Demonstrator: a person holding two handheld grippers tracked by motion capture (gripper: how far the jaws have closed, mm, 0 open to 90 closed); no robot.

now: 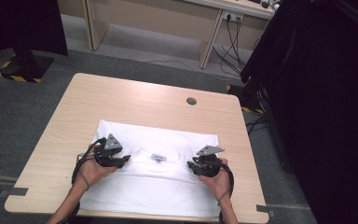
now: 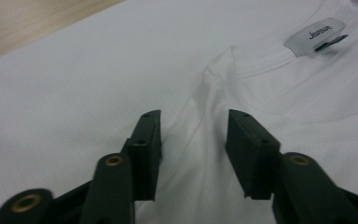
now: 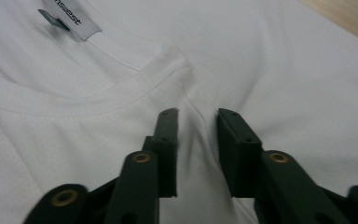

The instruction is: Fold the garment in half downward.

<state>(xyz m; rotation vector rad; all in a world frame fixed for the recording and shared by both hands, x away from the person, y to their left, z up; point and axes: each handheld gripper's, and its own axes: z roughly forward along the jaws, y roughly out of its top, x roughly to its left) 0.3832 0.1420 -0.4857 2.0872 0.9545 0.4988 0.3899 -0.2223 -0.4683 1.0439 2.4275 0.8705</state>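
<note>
A white T-shirt (image 1: 158, 186) lies flat on the wooden table (image 1: 135, 95), its neck label (image 1: 158, 157) in the middle. My left gripper (image 1: 126, 158) rests on the shirt left of the collar, and my right gripper (image 1: 191, 164) rests on it right of the collar. In the left gripper view the jaws (image 2: 193, 140) stand apart over the shoulder seam, beside the collar (image 2: 270, 79) and label (image 2: 316, 36). In the right gripper view the jaws (image 3: 196, 140) stand closer together, with a ridge of the shoulder seam between them near the collar (image 3: 135, 88) and label (image 3: 70, 21).
A round cable hole (image 1: 191, 101) sits in the table's far part. Bare wood runs around the shirt on the left, far and right sides. Behind the table stand a wooden desk (image 1: 168, 23) with hanging cables and a black curtain (image 1: 321, 93) at the right.
</note>
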